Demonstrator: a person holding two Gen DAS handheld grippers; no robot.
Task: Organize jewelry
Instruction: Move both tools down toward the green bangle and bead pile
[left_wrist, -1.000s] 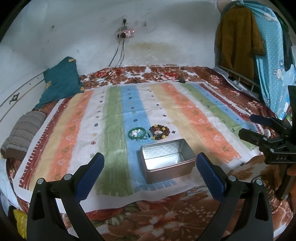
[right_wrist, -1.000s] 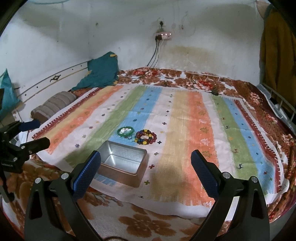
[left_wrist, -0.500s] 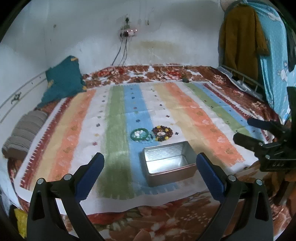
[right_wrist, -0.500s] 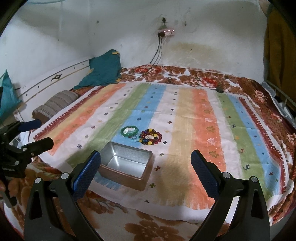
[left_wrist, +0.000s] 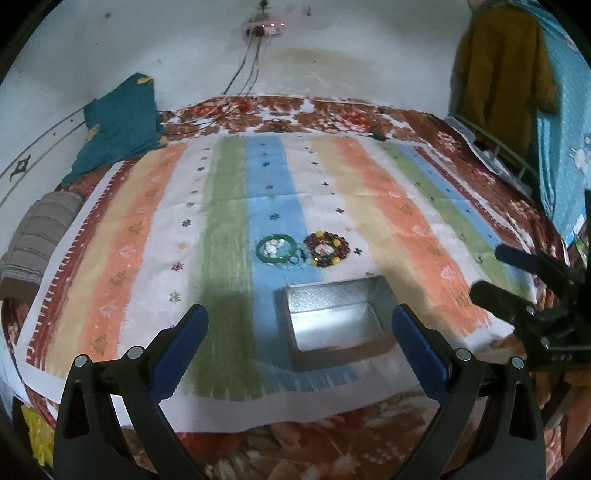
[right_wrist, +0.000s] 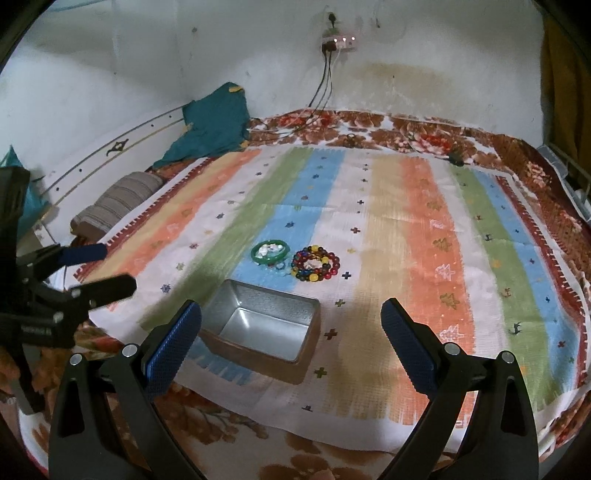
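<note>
Both grippers have come forward and a little lower over the near edge of the bed compared with one second before, so the metal tin and the jewelry now sit larger in both views; the things themselves have not shifted on the cloth.

The left gripper (left_wrist: 297, 328) has its jaws spread wide and holds nothing. The right gripper (right_wrist: 291, 323) is also wide and without load. Each one hovers above the near edge of the striped cloth (left_wrist: 122, 236), not touching it.

The open metal tin (left_wrist: 334, 319) stands near the near edge of the cloth, on the blue stripe, with its long axis running roughly along that edge. Just behind it, toward the middle of the cloth, lie the green bangle (left_wrist: 276, 249) and the coil of coloured beads (left_wrist: 327, 249), side by side and nearly touching each other. Small white pieces rest inside the green ring, and some pale beads lie just beside it; how many cannot be told.

Counted: one tin, one green bangle, one bead coil, two grippers.

The relation that matters is this: from both grippers the jewelry lies straight ahead but beyond the tin, so a reach must pass over the tin. In the left view the bangle is almost centred between the jaws; in the right view the bead coil is centred. It seems that the left one is better placed for the bangle and the right one for the beads. Both pieces lie flat, so the jaws probably must come down from above on a rim.
</note>
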